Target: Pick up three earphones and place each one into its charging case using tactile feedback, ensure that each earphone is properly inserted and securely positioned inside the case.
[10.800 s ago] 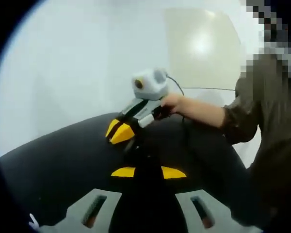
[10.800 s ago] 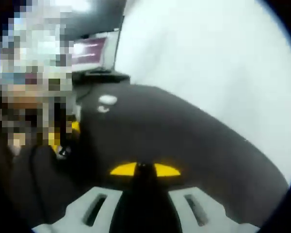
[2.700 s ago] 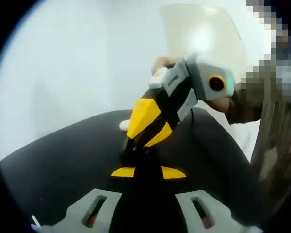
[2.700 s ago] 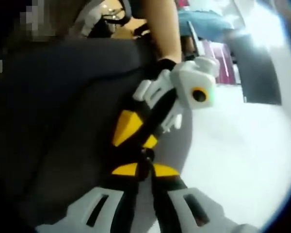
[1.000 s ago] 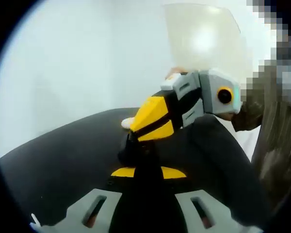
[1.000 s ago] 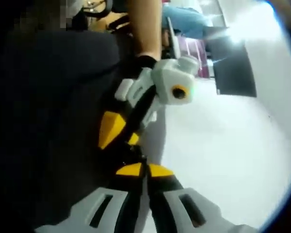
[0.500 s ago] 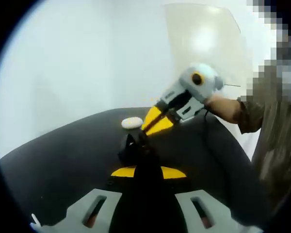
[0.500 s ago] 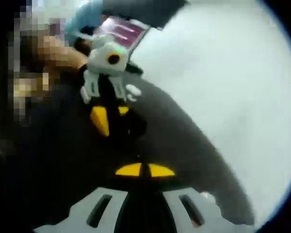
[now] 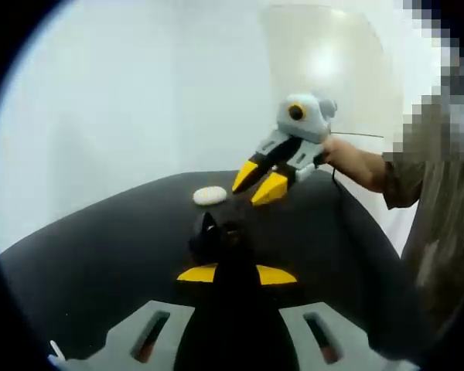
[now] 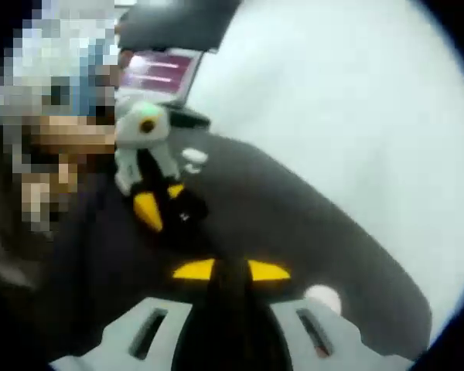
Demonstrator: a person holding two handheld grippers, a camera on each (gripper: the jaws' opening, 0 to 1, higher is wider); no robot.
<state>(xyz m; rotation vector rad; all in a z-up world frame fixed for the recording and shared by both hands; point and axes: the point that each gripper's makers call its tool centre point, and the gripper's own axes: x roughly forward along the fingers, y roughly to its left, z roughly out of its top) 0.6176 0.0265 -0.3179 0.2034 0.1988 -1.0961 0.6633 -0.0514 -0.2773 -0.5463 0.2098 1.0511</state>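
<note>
Charging case point(image 9: 210, 195) on table point(image 9: 100, 255), left of right gripper point(image 9: 261, 183); dark case point(image 9: 211, 238) nearer, ahead of left gripper point(image 9: 236, 274).

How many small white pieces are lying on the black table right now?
2 at least: one white piece beside the left tongs, another by the right tongs. The left gripper view's piece may be either one; more may be hidden.

The right gripper point(image 9: 261, 185) has been lifted away from the black case point(image 9: 213, 236) it was pressing a second ago. Its jaws, closed then, are now parted.
</note>
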